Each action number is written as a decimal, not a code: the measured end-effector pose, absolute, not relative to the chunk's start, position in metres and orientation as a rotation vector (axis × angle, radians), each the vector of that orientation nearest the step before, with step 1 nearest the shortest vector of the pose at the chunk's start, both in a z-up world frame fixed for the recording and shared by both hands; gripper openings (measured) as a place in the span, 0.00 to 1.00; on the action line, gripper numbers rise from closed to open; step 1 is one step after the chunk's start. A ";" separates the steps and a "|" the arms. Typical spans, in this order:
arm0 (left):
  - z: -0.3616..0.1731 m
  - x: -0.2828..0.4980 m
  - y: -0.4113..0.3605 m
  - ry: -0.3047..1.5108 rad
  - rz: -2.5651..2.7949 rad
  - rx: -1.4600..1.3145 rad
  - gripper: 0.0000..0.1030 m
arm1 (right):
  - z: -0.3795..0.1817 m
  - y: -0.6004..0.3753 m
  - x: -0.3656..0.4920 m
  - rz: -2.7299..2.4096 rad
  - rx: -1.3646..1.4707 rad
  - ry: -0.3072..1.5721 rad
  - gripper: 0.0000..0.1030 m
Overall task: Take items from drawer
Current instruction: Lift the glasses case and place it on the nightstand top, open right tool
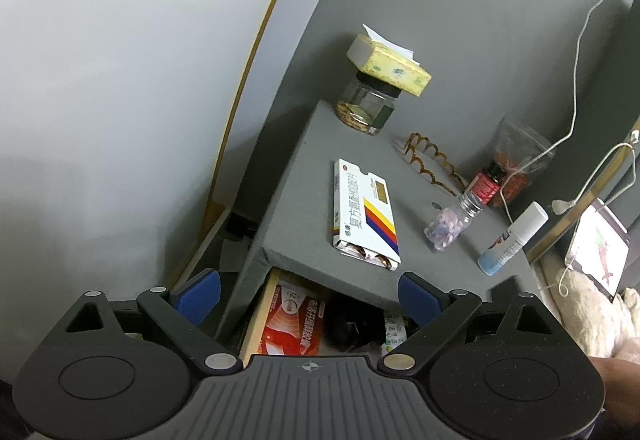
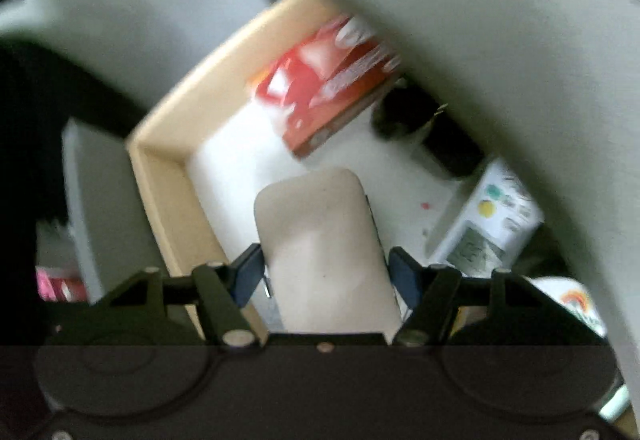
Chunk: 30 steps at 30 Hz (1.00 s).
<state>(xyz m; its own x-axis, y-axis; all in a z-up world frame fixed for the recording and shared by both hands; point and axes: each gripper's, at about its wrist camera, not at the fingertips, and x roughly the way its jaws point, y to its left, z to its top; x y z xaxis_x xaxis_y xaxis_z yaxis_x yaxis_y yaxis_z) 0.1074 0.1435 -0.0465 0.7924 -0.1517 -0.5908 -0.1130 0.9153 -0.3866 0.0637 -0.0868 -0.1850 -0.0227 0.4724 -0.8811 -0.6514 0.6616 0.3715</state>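
Note:
The open drawer [image 2: 168, 195] has pale wooden walls and a white floor. In it lie a red box [image 2: 320, 87], a black object [image 2: 428, 127] and a white printed box [image 2: 492, 215]. My right gripper [image 2: 326, 272] is shut on a flat beige case [image 2: 320, 240] and holds it over the drawer; this view is blurred. My left gripper [image 1: 308, 292] is open and empty, above the drawer's front by the grey nightstand top [image 1: 304, 199]. The red box [image 1: 292, 320] and the black object [image 1: 352, 324] also show below it.
On the nightstand top lie a white medicine box [image 1: 364, 215], a clear pill bottle [image 1: 452, 220], a white tube [image 1: 512, 240], a red-labelled bottle [image 1: 488, 183], a jar [image 1: 368, 103] with a tissue pack on it, and a white cable [image 1: 576, 79]. A bed edge is at right.

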 end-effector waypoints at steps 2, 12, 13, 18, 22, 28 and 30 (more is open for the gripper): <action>-0.046 0.108 0.143 0.661 -0.022 -0.418 0.91 | -0.170 -0.099 0.070 0.903 -0.105 1.287 0.64; -0.048 0.107 0.139 0.663 -0.030 -0.395 0.91 | -0.037 -0.228 0.048 0.688 0.202 1.057 0.64; -0.047 0.107 0.138 0.660 -0.035 -0.393 0.91 | -0.041 -0.232 0.055 0.649 0.207 1.049 0.64; -0.046 0.105 0.129 0.648 -0.048 -0.342 0.91 | -0.034 -0.302 0.135 0.252 0.174 1.055 0.64; -0.048 0.104 0.126 0.657 -0.035 -0.308 0.91 | -0.057 -0.308 0.174 0.066 0.178 1.063 0.64; -0.051 0.104 0.125 0.665 -0.031 -0.299 0.91 | -0.073 -0.287 0.195 0.008 0.091 1.014 0.70; -0.052 0.104 0.124 0.669 -0.033 -0.296 0.90 | -0.061 -0.293 0.188 0.060 0.078 0.934 0.80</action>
